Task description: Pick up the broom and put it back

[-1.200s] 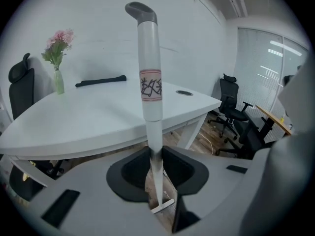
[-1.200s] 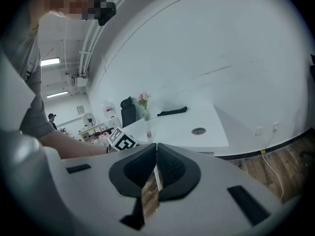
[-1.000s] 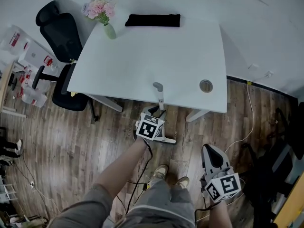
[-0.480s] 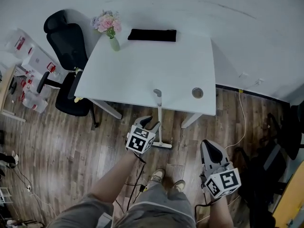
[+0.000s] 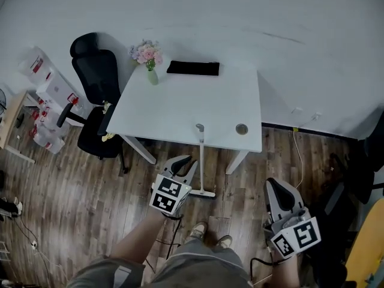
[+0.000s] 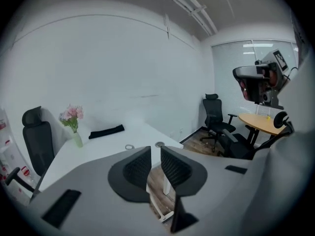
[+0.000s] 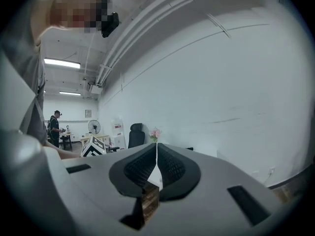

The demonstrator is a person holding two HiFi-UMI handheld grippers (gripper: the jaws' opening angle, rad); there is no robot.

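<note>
I've drawn my left gripper (image 5: 185, 162) back and up from the slim white long-handled broom (image 5: 201, 161). Its fingers (image 6: 138, 167) have just been closing on nothing.

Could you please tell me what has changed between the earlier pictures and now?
The left gripper has drawn back from the broom and is now clear of it; its jaws have just been closing, with nothing between them. The broom still leans against the table; the right gripper is shut, empty.
</note>
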